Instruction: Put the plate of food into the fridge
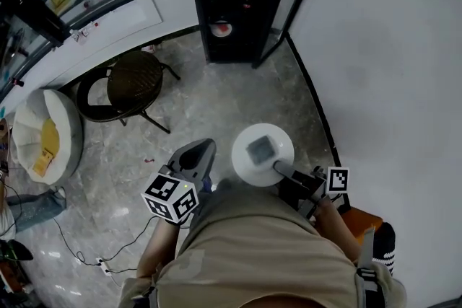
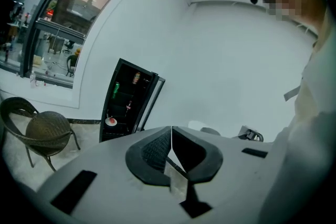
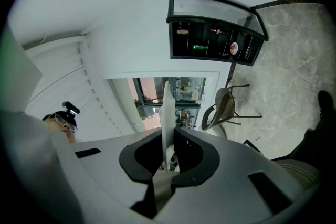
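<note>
The black fridge stands against the far wall with its glass door swung open to the right. On a low shelf inside sits a small plate with red food, also seen as the food plate in the left gripper view. My right gripper is shut on a white round plate, held flat above the floor; in the right gripper view the plate's rim stands edge-on in the jaws. To its left my left gripper is shut with nothing in it, its jaws meeting.
A dark wicker chair stands on the marble floor left of the fridge. A white round cushion seat is at the far left. A cable and power strip lie by my left foot. The white wall runs along the right.
</note>
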### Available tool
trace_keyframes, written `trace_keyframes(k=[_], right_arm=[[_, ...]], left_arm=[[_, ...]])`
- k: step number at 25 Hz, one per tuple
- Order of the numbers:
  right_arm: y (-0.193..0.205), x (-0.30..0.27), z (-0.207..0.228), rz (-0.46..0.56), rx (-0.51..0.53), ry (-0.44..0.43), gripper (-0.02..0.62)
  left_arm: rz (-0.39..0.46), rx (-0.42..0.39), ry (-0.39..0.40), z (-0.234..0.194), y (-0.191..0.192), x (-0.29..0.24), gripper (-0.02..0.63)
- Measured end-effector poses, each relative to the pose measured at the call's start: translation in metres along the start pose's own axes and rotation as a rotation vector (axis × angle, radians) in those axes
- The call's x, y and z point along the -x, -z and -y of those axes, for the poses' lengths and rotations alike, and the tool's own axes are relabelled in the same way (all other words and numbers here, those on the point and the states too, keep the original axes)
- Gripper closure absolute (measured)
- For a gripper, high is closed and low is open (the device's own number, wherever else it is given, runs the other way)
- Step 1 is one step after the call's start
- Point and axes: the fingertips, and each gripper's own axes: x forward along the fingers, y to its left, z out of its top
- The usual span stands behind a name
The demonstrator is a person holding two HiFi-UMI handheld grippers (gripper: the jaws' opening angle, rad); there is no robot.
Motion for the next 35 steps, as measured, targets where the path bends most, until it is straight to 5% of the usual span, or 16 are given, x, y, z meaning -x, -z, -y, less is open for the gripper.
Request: trace_keyframes(k=[22, 35], right_arm=[[-0.129, 0.014, 0.0, -0.171, -0.009, -0.06, 0.561], [-0.138, 0.008, 0.012, -0.207, -0.017, -0.082, 0.561]], left_arm=[[0.003, -0.057, -0.155, 0.036, -0.054, -0.107, 0.593], [0.048, -0.049, -0.225, 0.026, -0.063, -0.104, 0.592]])
